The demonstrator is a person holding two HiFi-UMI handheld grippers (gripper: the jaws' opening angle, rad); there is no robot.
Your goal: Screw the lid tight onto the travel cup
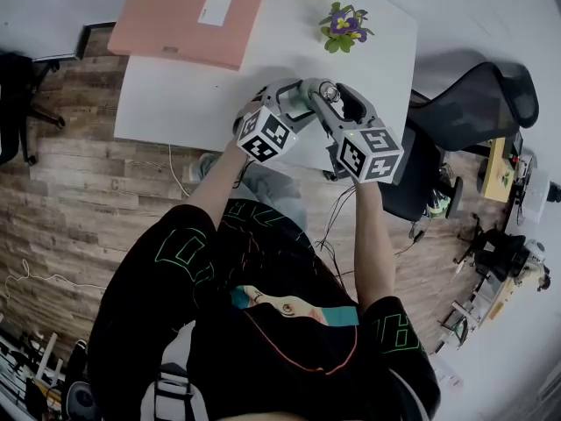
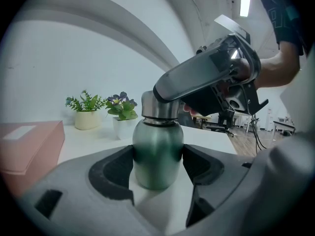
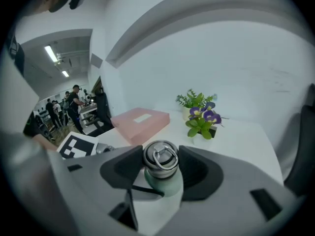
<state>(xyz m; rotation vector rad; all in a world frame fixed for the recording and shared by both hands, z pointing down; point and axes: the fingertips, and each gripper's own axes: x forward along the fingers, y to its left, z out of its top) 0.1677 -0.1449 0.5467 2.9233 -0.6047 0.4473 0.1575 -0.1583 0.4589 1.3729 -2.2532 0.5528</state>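
1. your left gripper (image 2: pixel 157 157) is closed on the green body of the travel cup (image 2: pixel 157 146), one pad at 9 o'clock and one at 3 o'clock. that low, level hold keeps the cup from spinning while the top is turned.
2. the cup stands upright on the white table (image 1: pixel 175 103), close to its near edge and at your 12 o'clock in the head view.
3. your right gripper (image 3: pixel 161 163) comes in from above at a downward slant and is closed on the steel lid (image 3: pixel 160 157), whose wire loop faces the camera. gripping the rim on both sides lets a roll of your wrist drive the thread.
4. the lid sits on the neck, with a thin seam under it. whether it is fully tight, i cannot tell.
5. the pink box (image 1: pixel 193 16) at 10 o'clock and the flower pot (image 1: pixel 344 26) at 12 o'clock are well clear of your elbows.
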